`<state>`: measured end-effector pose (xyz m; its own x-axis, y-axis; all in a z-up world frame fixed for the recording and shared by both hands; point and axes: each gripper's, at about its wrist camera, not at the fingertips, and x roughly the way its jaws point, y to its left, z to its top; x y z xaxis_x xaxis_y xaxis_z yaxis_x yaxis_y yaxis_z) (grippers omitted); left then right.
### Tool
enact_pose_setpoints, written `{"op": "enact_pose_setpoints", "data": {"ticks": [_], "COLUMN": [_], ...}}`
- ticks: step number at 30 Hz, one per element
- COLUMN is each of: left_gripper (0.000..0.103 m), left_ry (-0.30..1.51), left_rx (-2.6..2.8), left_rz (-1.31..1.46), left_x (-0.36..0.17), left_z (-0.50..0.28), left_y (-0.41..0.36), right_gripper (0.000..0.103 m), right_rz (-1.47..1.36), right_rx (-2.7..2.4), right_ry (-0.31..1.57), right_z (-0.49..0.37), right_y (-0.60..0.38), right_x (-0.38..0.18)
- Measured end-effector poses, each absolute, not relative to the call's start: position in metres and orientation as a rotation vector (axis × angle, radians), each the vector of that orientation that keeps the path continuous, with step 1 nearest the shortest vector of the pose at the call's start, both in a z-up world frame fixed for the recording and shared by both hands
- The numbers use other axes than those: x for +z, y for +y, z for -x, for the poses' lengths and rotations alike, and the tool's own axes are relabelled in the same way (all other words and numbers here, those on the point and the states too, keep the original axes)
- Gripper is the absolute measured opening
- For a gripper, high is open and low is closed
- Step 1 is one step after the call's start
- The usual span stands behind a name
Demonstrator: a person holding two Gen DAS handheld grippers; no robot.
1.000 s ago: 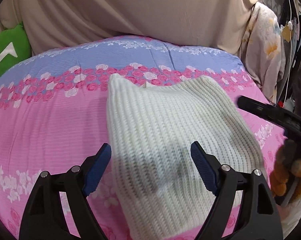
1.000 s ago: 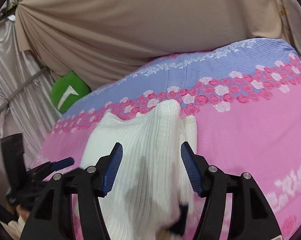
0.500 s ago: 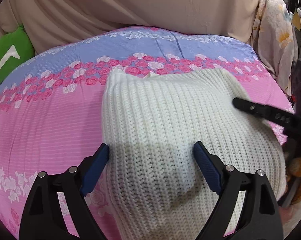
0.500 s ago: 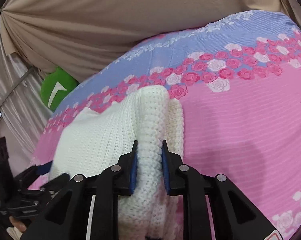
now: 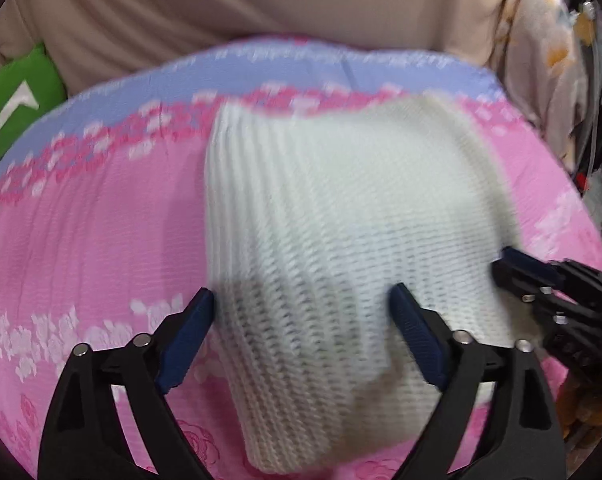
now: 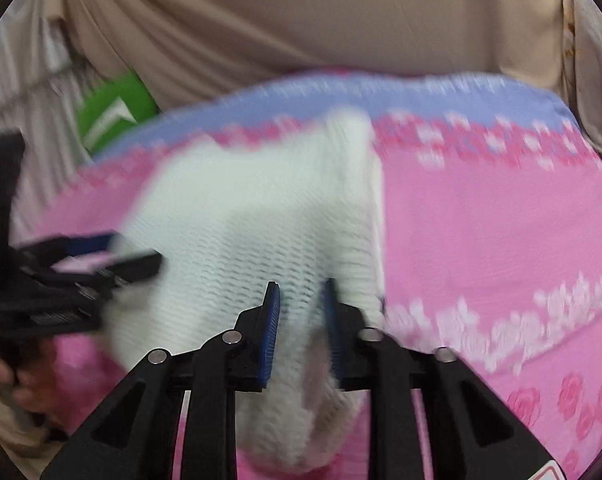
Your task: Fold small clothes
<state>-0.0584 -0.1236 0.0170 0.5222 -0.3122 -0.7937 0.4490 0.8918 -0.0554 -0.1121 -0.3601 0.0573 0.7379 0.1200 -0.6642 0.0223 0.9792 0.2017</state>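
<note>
Pink floral bedding (image 5: 81,248), banded with lilac at its far end, covers the bed under both tools. One white knitted garment (image 5: 341,220) lies on it, the only piece of clothing on the bed. The right tool (image 6: 301,320) has just been closing; its blue pads pinch a raised fold along the knit's right edge. The left tool (image 5: 301,320) has just been opening and stands wide, its blue pads straddling the knit's near left part without pressing it. Beyond hang beige drapes (image 6: 301,20). One green cushion (image 5: 13,96) sits at the far left corner. Clutter at the right edge, perhaps hanging items, is too blurred to name.
</note>
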Motion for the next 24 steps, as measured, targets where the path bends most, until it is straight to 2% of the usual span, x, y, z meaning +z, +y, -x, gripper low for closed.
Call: {"op": "enact_pose_setpoints", "data": {"ticks": [2, 4, 5, 6, 7, 13, 15, 24], "left_gripper": [0.089, 0.089, 0.092, 0.096, 0.096, 0.098, 0.098, 0.098], "left_ry": [0.958, 0.953, 0.934, 0.922, 0.914, 1.06, 1.08, 1.038], "left_rx": [-0.504, -0.54, -0.548, -0.551, -0.548, -0.633, -0.662, -0.668], "left_rz": [-0.084, -0.019, 0.012, 0.033, 0.055, 0.185, 0.236, 0.169], "left_x": [0.017, 0.027, 0.034, 0.038, 0.041, 0.01, 0.002, 0.005], "left_z": [0.055, 0.054, 0.053, 0.05, 0.046, 0.01, 0.004, 0.0], "left_y": [-0.113, -0.101, -0.095, -0.09, -0.086, -0.087, -0.089, -0.119], "right_gripper": [0.019, 0.032, 0.058, 0.072, 0.082, 0.082, 0.085, 0.087], "right_rz": [-0.217, -0.255, -0.283, -0.306, -0.325, -0.55, -0.603, -0.643], "right_rx": [0.051, 0.049, 0.038, 0.024, 0.003, 0.057, 0.089, 0.185], "right_ry": [0.725, 0.665, 0.634, 0.613, 0.61, 0.809, 0.794, 0.775], "right_z": [0.119, 0.128, 0.131, 0.132, 0.13, 0.089, 0.086, 0.063], "right_y": [-0.36, -0.366, -0.372, -0.377, -0.382, -0.401, -0.402, -0.401], "right_x": [0.072, 0.088, 0.094, 0.096, 0.094, 0.037, 0.029, 0.027]}}
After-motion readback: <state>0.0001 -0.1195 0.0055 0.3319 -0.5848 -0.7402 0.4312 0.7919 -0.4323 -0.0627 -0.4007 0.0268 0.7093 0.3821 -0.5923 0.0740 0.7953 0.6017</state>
